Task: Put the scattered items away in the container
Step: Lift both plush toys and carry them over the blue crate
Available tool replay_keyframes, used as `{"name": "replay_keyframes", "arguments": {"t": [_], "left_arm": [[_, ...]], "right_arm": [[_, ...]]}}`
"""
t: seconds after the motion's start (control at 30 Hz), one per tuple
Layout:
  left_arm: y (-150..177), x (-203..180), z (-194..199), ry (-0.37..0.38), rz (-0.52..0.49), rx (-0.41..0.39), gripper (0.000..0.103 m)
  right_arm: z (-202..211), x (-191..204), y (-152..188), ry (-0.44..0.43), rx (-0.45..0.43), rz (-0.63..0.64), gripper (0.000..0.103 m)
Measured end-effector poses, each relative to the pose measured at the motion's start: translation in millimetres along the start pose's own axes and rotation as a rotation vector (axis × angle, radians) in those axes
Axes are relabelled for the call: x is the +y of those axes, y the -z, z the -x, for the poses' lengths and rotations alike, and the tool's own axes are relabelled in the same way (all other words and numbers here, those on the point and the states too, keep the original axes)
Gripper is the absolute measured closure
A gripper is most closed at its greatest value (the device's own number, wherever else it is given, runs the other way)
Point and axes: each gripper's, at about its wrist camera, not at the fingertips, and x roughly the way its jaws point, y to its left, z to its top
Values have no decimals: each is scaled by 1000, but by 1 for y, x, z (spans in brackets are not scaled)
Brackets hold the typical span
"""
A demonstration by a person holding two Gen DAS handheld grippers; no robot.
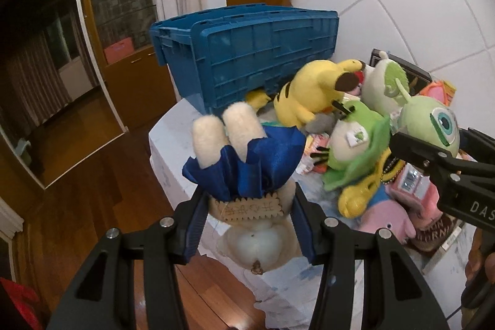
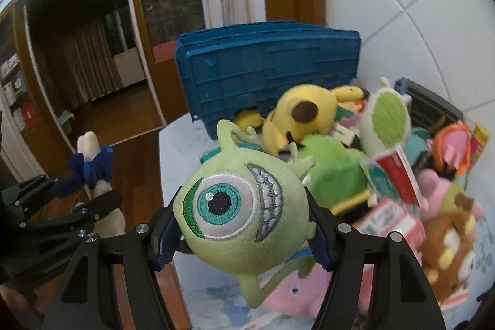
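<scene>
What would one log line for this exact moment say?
left gripper: shut on cream plush | right gripper: shut on one-eyed green plush | blue crate: no toy placed yet

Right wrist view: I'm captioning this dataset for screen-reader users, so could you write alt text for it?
The right hand-held gripper is shut on a one-eyed green monster plush, held above a pale table heaped with plush toys. A blue crate stands behind the heap by a white wall, and at left the left hand-held gripper holds a cream plush with blue fabric.
</scene>
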Motion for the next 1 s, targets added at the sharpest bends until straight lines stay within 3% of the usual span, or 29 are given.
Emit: {"name": "replay_keyframes", "arguments": {"t": [0.23, 0.43, 0.77, 1.0], "left_arm": [[-28, 9, -16, 11, -31, -24, 53], [-61, 39, -48, 62, -76, -53, 53], [-171, 127, -95, 172, -248, -185, 53], [-245, 167, -125, 214, -256, -236, 53]], "right_arm": [[-28, 13, -30, 26, -16, -4, 34], [-53, 23, -56, 48, -29, -7, 34], [-121, 63, -136, 169, -94, -113, 35], [-146, 95, -210, 219, -167, -147, 35]]}}
